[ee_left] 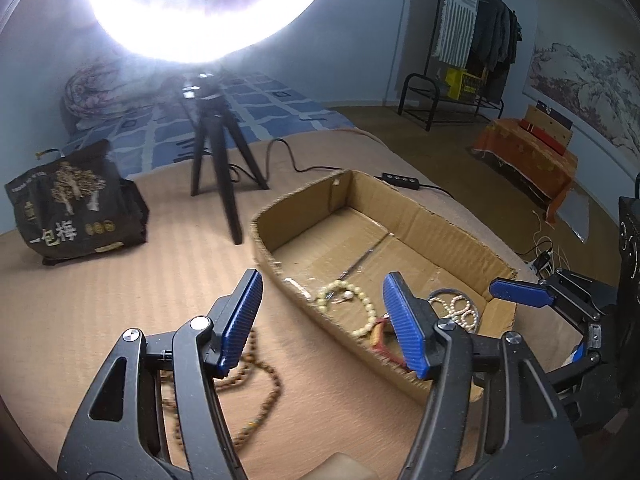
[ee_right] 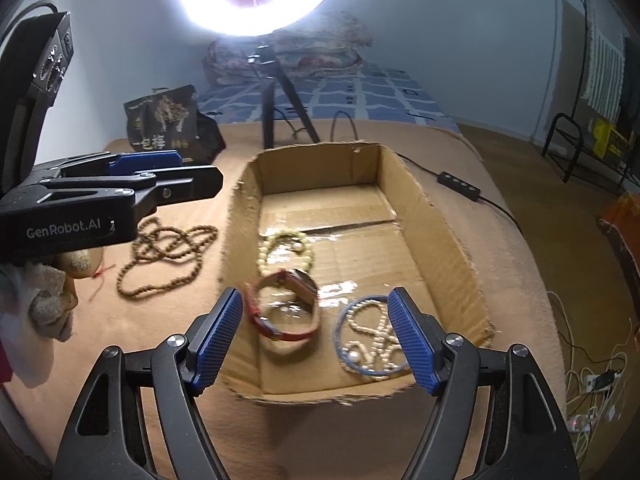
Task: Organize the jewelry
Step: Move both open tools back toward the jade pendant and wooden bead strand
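Two hand-held grippers hover over a shallow cardboard box [ee_right: 436,216] that rests on a tan ribbed blanket [ee_left: 100,280] covering a bed. The left gripper [ee_left: 320,320] has its blue-padded jaws spread wide with nothing between the pads; it hangs above the box's near-left wall. The right gripper [ee_right: 316,336] likewise stands spread and empty, above the box's near edge.

Inside the box, three pieces lie in its near half. A cream bead bracelet [ee_right: 286,250] rests by the left wall. A red strap bracelet [ee_right: 284,308] lies just in front of it, close to the near-left corner, its outline blurred. A string of small white pearls, tangled with a thin blue cord loop [ee_right: 372,340], sits toward the near-right corner. The far half of the box floor is bare cardboard with shiny tape.

Outside the box, on the blanket beside its left wall, lies a long brown bead necklace [ee_right: 168,256] in loose coils. Farther back on the bed stand a black printed bag [ee_right: 168,124] and a tripod [ee_left: 216,160] carrying a glaring ring light [ee_left: 208,4]. A cable with an inline switch [ee_right: 458,184] runs past the right wall.
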`<state>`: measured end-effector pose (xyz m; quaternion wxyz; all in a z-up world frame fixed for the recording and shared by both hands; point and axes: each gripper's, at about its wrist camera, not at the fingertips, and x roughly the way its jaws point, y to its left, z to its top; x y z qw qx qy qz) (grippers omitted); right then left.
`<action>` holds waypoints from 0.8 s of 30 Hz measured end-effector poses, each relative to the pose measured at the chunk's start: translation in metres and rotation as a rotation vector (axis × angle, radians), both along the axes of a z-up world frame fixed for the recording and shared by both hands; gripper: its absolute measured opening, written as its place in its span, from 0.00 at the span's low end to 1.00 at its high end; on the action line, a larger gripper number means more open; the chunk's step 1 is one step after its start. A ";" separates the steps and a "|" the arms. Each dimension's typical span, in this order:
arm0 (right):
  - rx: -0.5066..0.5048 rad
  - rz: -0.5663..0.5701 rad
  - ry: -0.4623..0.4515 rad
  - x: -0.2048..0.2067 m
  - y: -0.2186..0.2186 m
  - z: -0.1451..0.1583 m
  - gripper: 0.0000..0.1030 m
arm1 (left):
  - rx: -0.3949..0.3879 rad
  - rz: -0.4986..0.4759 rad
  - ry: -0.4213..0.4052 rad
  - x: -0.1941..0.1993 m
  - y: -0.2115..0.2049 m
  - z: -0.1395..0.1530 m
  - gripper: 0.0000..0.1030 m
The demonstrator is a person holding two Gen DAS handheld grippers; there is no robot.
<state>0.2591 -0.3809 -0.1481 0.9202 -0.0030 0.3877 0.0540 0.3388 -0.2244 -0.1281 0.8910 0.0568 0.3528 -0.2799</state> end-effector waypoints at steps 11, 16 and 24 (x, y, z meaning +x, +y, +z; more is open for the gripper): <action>-0.017 0.120 -0.010 0.010 0.052 0.013 0.73 | 0.047 0.083 -0.022 0.012 0.094 0.002 0.63; -0.014 0.174 -0.004 0.020 0.079 0.011 0.77 | 0.051 0.141 0.003 0.016 0.145 -0.005 0.63; -0.001 0.297 0.071 0.040 0.125 -0.003 0.77 | 0.020 0.208 0.080 0.023 0.203 -0.028 0.63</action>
